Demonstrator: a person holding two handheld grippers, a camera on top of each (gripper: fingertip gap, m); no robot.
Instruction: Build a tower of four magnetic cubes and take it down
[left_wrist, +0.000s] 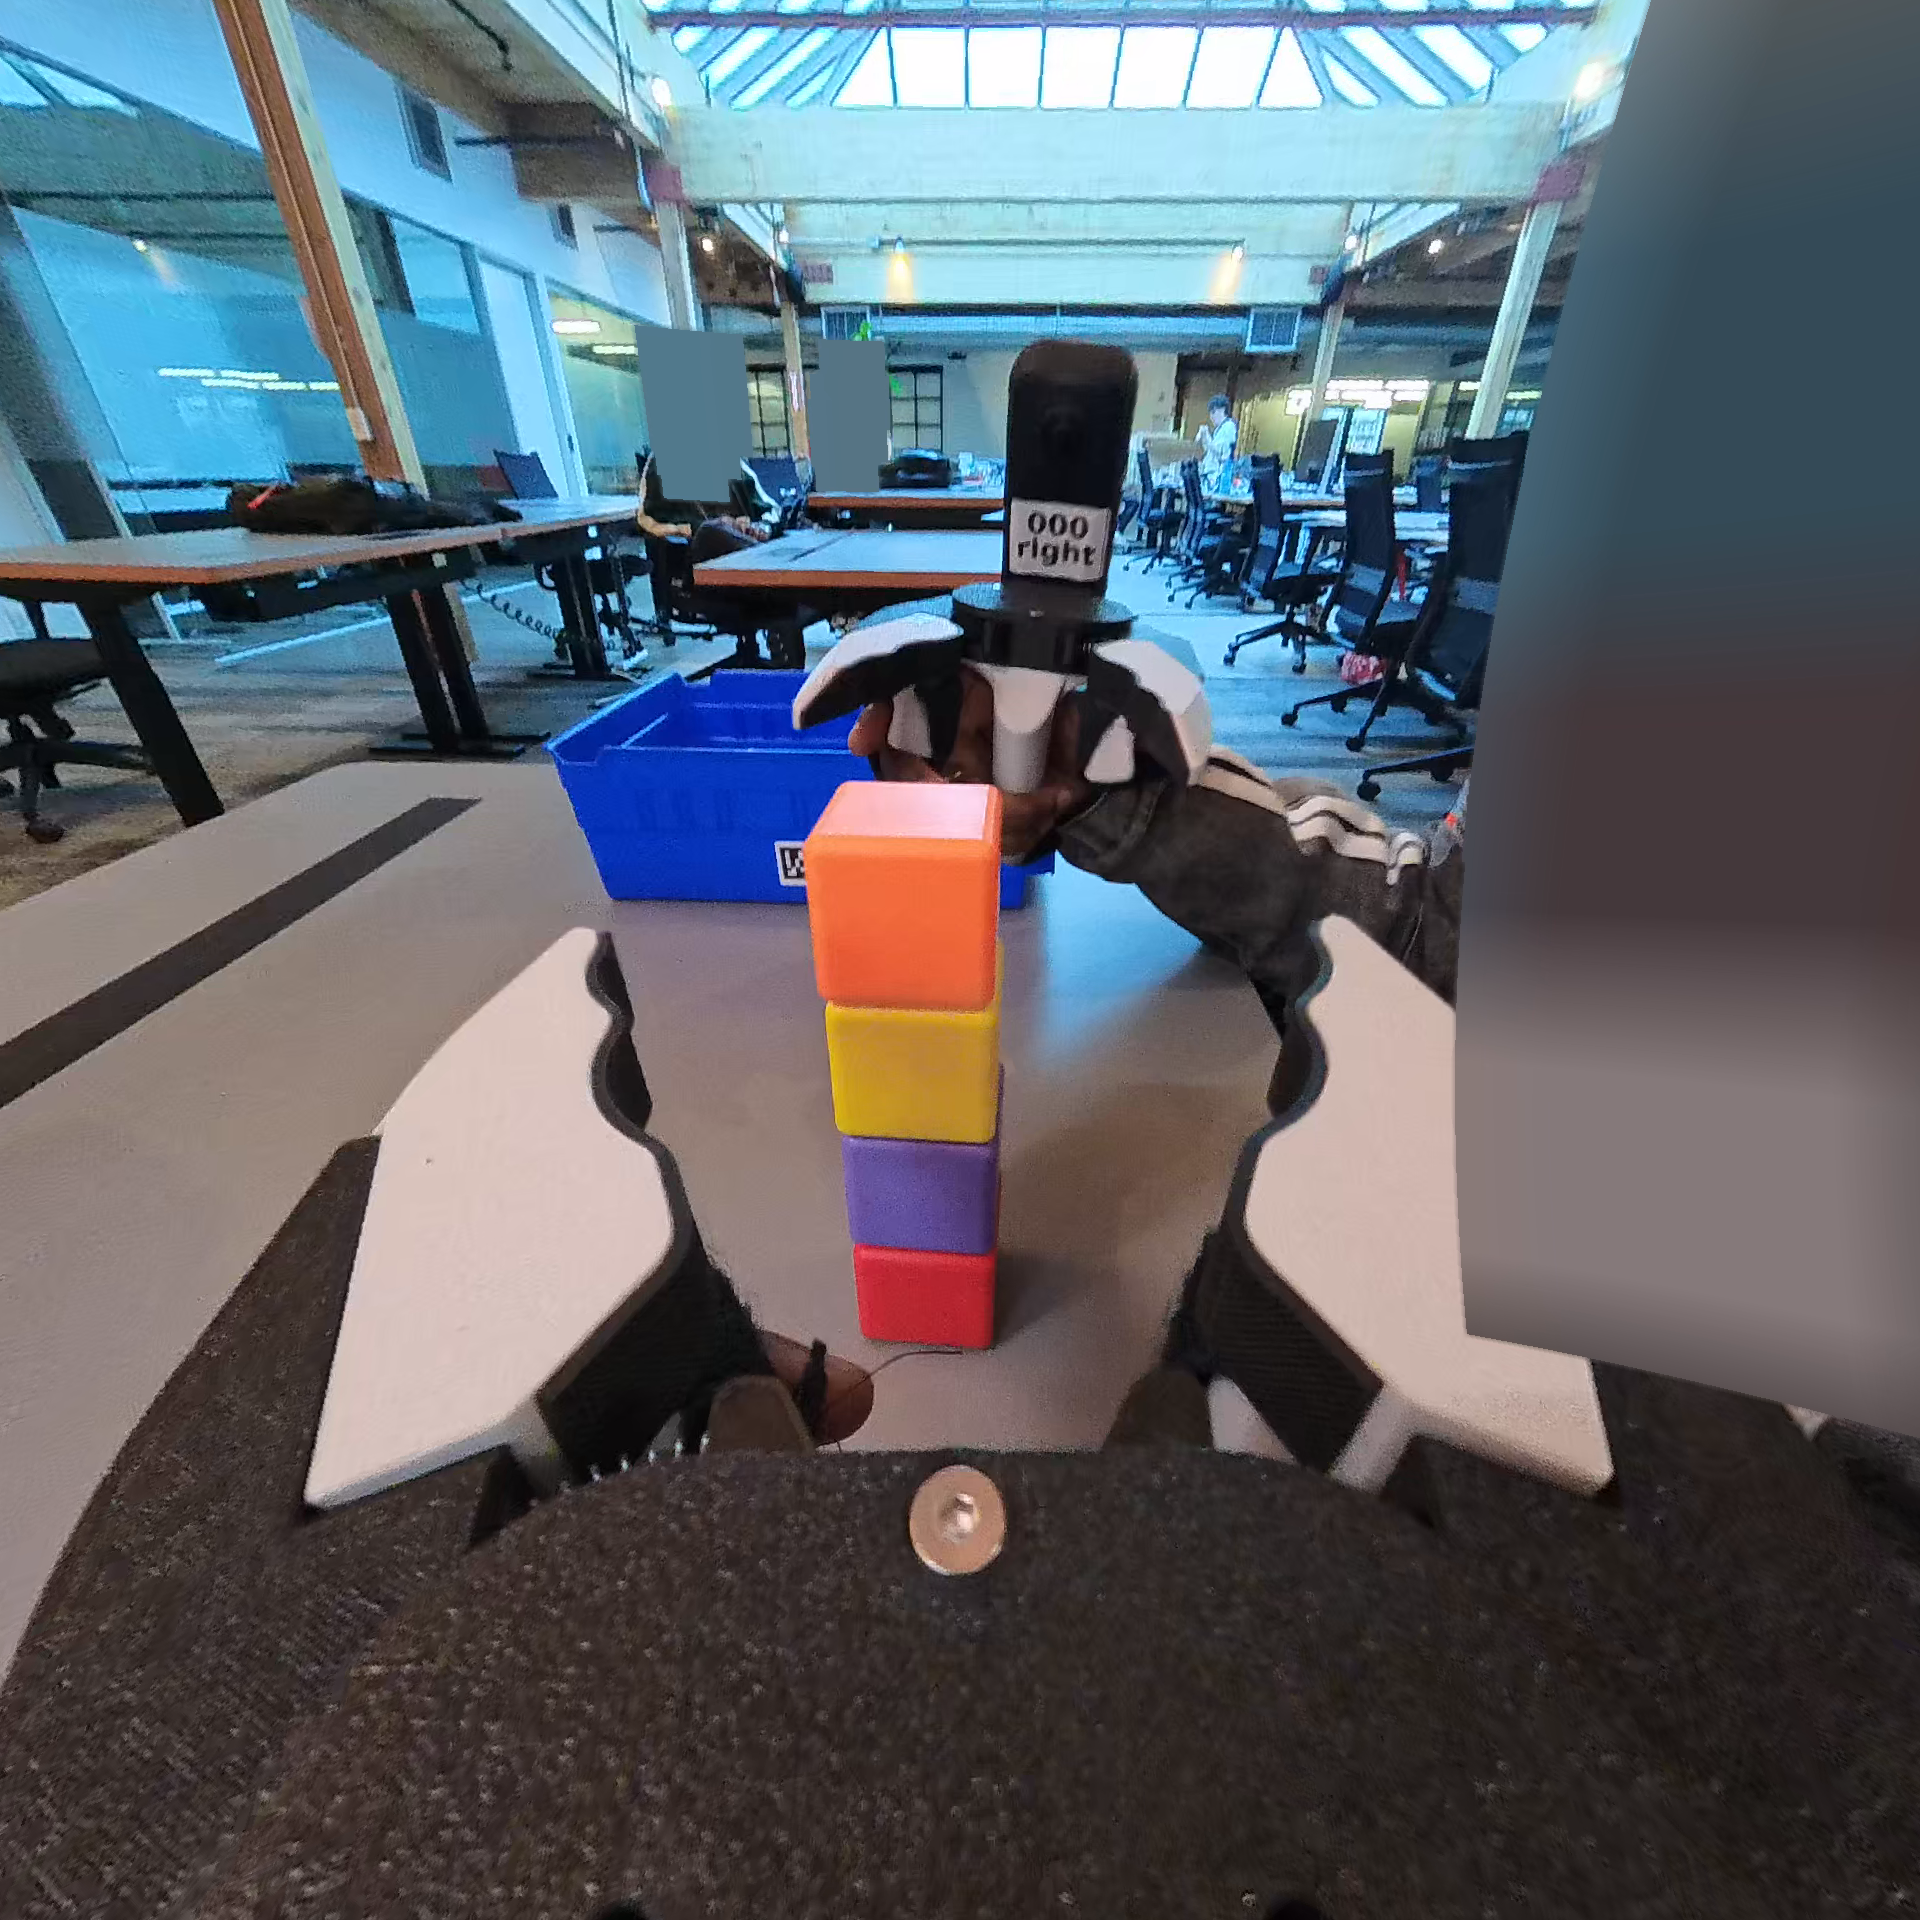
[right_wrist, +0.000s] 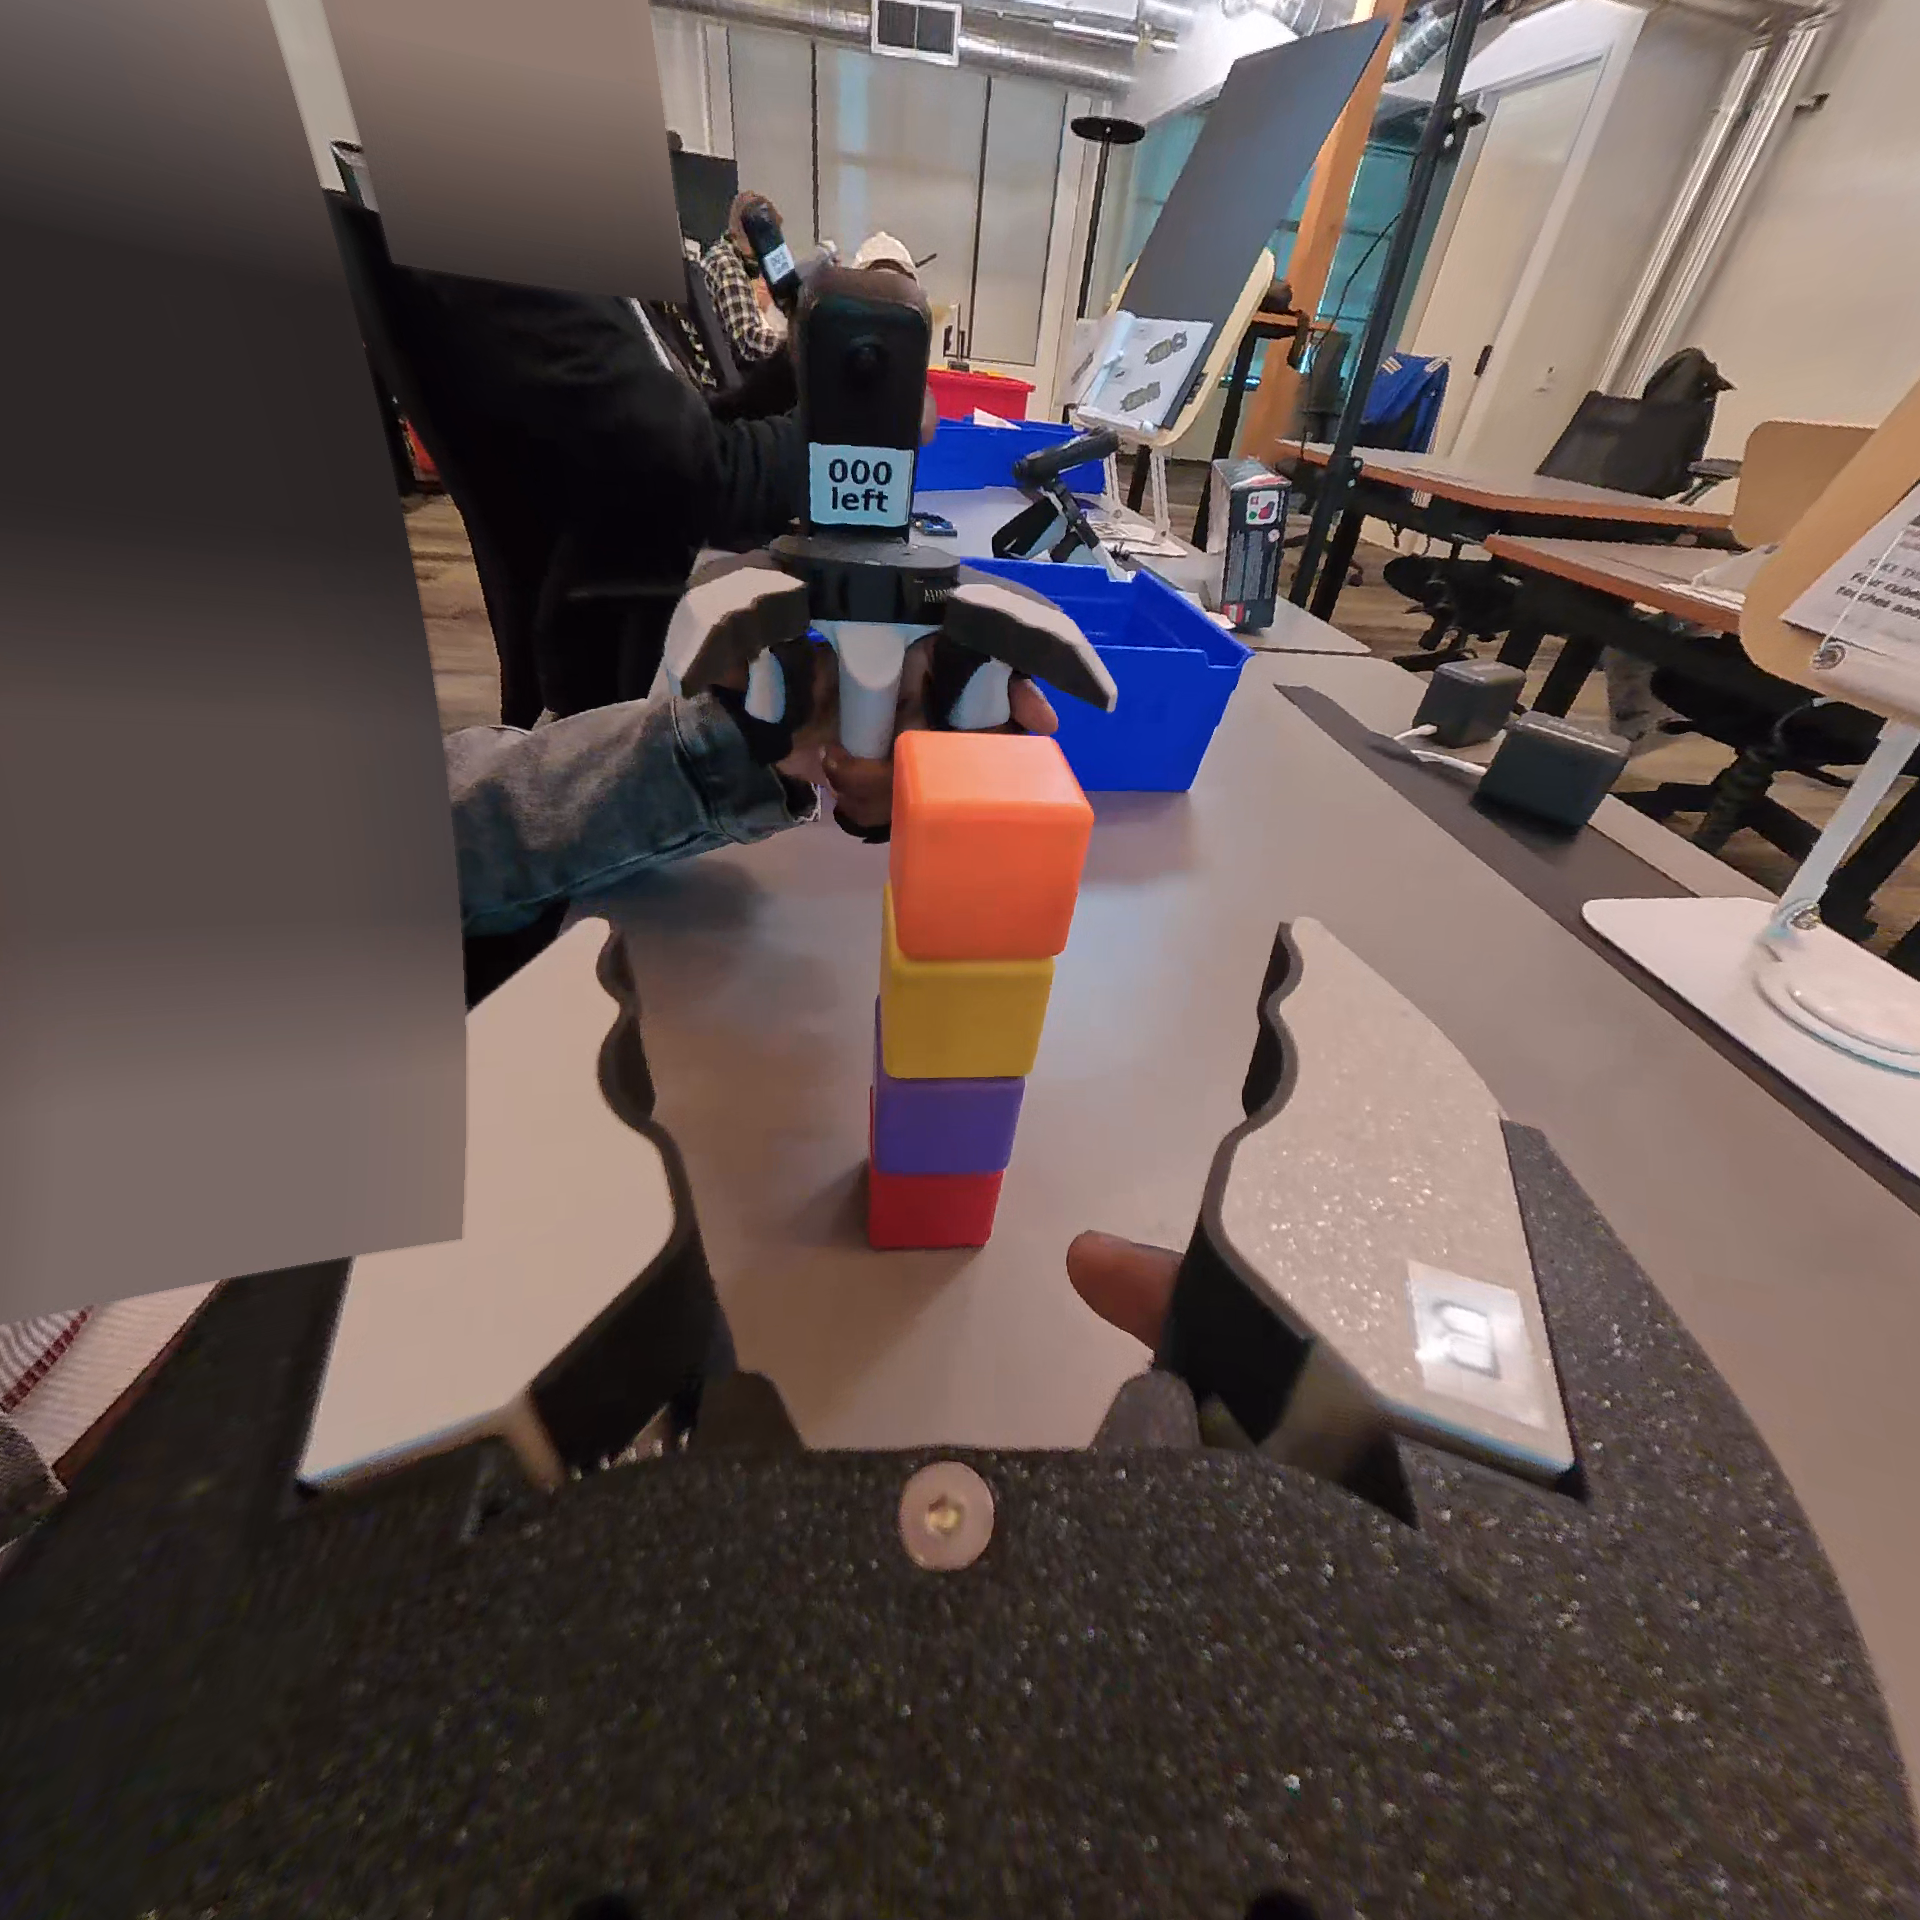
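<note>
I am facing a finished tower (left_wrist: 920, 1070) of four plastic cubes — orange, yellow, purple, red. At twelve o'clock, untouched, my left gripper (left_wrist: 956, 945) and right gripper (right_wrist: 951, 940) both spread — dismantling remains.

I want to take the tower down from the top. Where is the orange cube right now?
In both wrist views the orange cube tops the stack, directly on the yellow cube, mid-table, between both open grippers.

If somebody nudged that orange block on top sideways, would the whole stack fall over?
Probably it would tip easily: the tower is four cubes tall on one narrow red base. The orange cube already sits slightly off-centre over the yellow one. Its smooth, rounded sides look hard and possibly slippery.
</note>
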